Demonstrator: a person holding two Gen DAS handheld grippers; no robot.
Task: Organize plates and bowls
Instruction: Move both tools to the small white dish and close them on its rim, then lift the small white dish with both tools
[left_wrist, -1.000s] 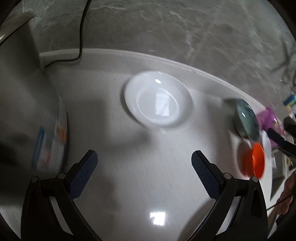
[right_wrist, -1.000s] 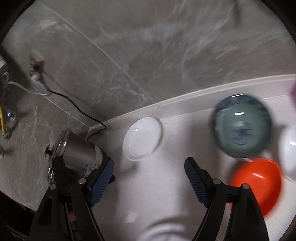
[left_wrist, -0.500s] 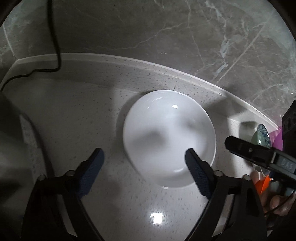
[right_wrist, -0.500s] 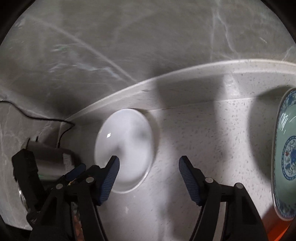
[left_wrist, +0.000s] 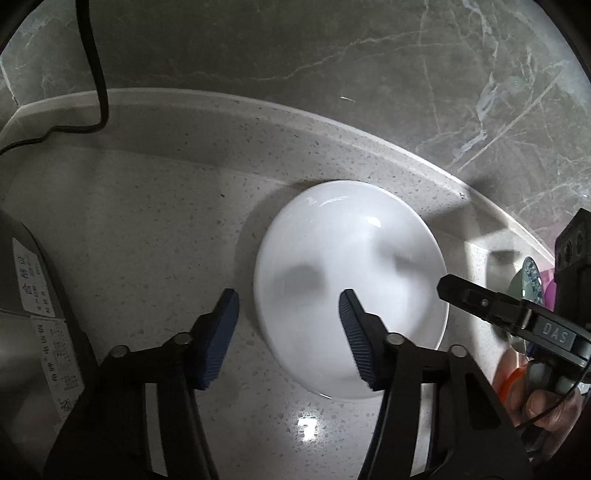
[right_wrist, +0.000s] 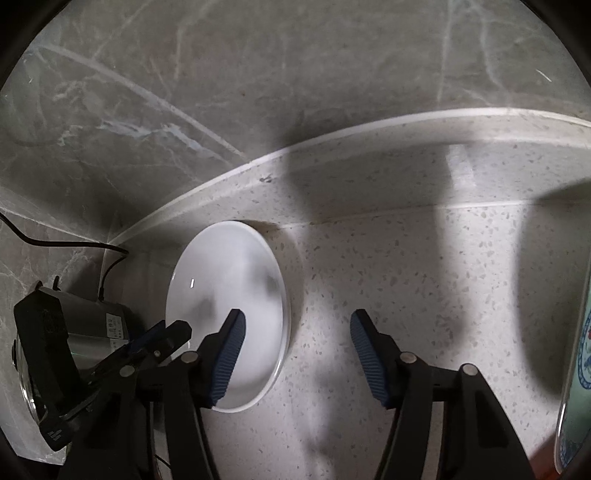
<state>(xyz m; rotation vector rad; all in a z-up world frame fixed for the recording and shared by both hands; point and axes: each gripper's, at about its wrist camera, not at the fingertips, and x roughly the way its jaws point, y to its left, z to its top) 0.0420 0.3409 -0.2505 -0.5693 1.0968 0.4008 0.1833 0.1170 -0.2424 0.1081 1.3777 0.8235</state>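
A white plate (left_wrist: 351, 288) lies flat on the speckled counter near the back wall. My left gripper (left_wrist: 290, 321) straddles its left rim, one pad over the plate and the other over the counter. Its jaws are closing, and the pads do not press on the rim. From the other side my right gripper (right_wrist: 299, 350) straddles the right rim of the white plate (right_wrist: 229, 314). Its jaws are closing too, with the rim between them untouched. The right gripper's finger (left_wrist: 480, 302) shows at the right of the left wrist view.
A steel appliance (right_wrist: 92, 332) with a black cable (left_wrist: 96, 74) stands left of the plate. A green and blue patterned plate (right_wrist: 580, 369) lies to the right, with something orange (left_wrist: 508, 380) and something purple (left_wrist: 550, 291) near it. The grey marble wall rises just behind.
Both grippers have come down and in toward the white plate from either side. Both pairs of jaws have narrowed, the left more, and each now has the plate's rim between its pads.
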